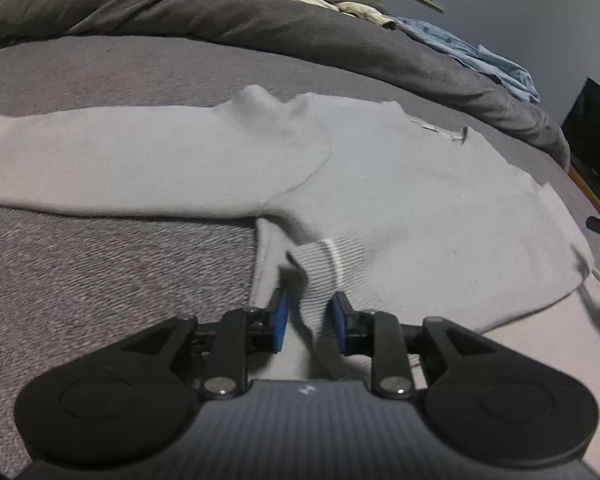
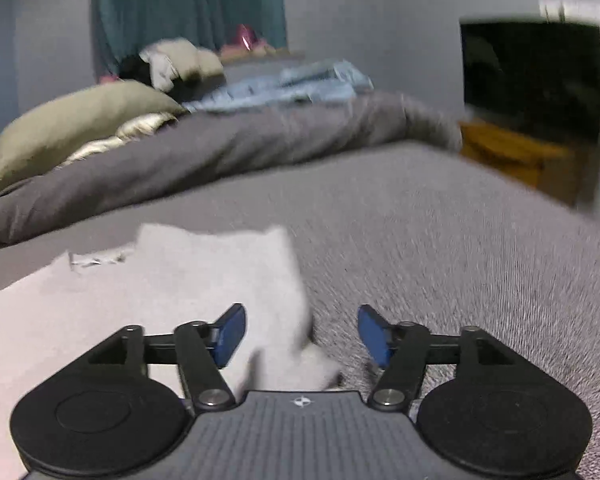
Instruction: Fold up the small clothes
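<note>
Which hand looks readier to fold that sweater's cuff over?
Left, probably. The left gripper has the ribbed cuff of the sweater between its fingers; the right gripper is wide open at the sweater's edge, gripping nothing.

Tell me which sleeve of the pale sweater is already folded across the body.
The sleeve with the ribbed cuff, lying on the pale grey knit sweater between the left gripper fingers. The other sleeve stretches flat onto the grey bedspread.

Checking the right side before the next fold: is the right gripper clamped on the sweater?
No: in the right wrist view the right gripper stands open, its blue pads spread wide over the sweater edge.
</note>
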A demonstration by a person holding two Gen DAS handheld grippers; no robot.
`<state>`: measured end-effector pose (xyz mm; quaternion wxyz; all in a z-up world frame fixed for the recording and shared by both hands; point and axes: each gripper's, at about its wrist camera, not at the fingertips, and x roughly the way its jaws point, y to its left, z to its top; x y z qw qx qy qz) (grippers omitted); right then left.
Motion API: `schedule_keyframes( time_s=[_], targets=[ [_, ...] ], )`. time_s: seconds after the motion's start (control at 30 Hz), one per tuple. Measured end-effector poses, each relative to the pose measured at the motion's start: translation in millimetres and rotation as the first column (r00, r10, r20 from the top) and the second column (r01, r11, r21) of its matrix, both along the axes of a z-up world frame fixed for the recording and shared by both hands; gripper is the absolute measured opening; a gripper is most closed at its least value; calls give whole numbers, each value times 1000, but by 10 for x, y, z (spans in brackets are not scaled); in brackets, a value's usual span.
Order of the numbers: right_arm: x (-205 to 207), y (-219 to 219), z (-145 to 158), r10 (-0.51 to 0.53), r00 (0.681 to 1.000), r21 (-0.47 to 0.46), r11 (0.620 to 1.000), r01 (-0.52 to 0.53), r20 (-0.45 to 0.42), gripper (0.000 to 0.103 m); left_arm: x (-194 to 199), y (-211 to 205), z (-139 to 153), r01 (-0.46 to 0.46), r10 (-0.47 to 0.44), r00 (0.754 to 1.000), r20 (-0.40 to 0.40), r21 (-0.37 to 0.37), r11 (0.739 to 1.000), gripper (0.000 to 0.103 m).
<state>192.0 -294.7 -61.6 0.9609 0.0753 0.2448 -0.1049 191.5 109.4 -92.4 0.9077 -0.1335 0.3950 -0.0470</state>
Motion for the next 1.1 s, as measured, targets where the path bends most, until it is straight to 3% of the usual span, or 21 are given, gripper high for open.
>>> schedule_keyframes(
  time_s=[0.13, 0.33, 0.5, 0.53, 0.57, 0.63, 0.67, 0.7, 0.8, 0.97, 1.1],
  targets=[
    [-147, 380, 63, 121, 992, -23, 992, -120, 40, 75, -37, 42, 49, -30, 30, 999, 12, 38, 999, 23],
    [-160, 921, -54, 303, 953, 24, 953, -303, -10, 80, -49, -11, -38, 17, -19, 1000, 13, 102, 995, 27],
    [-36, 1178, -254, 327, 935, -26, 942, -334, -138, 80, -31, -8, -58, 22, -24, 1000, 19, 98, 995, 29],
    [-60, 1195, -268, 326, 936, -22, 943, -332, -131, 80, -38, -3, -50, 20, -23, 999, 29, 92, 996, 29],
    [-75, 1195, -265, 323, 940, -19, 945, -327, -111, 83, -62, 14, -37, 17, -21, 998, 51, 79, 997, 32],
    [-124, 1198, -253, 303, 951, -21, 952, -305, -69, 89, -136, 75, -3, -9, 3, 993, 115, 49, 999, 49],
    [-182, 1199, -254, 285, 957, -31, 958, -287, -44, 94, -171, 107, 21, -38, 31, 988, 149, 45, 998, 69],
    [-247, 1165, -265, 270, 962, -40, 962, -271, -26, 96, -203, 145, 49, -74, 65, 981, 182, 42, 996, 80],
    [-300, 1168, -336, 233, 972, -65, 970, -233, -12, 97, -212, 290, 101, -150, 142, 966, 218, 19, 988, 95],
    [-166, 1166, -388, 237, 971, -83, 968, -238, -25, 98, -103, 624, -16, -233, 237, 963, 131, -41, 972, 97],
    [-207, 1174, -405, 238, 971, -92, 966, -240, -31, 98, 11, 1079, -157, -348, 358, 932, 60, -125, 929, 97]
  ],
)
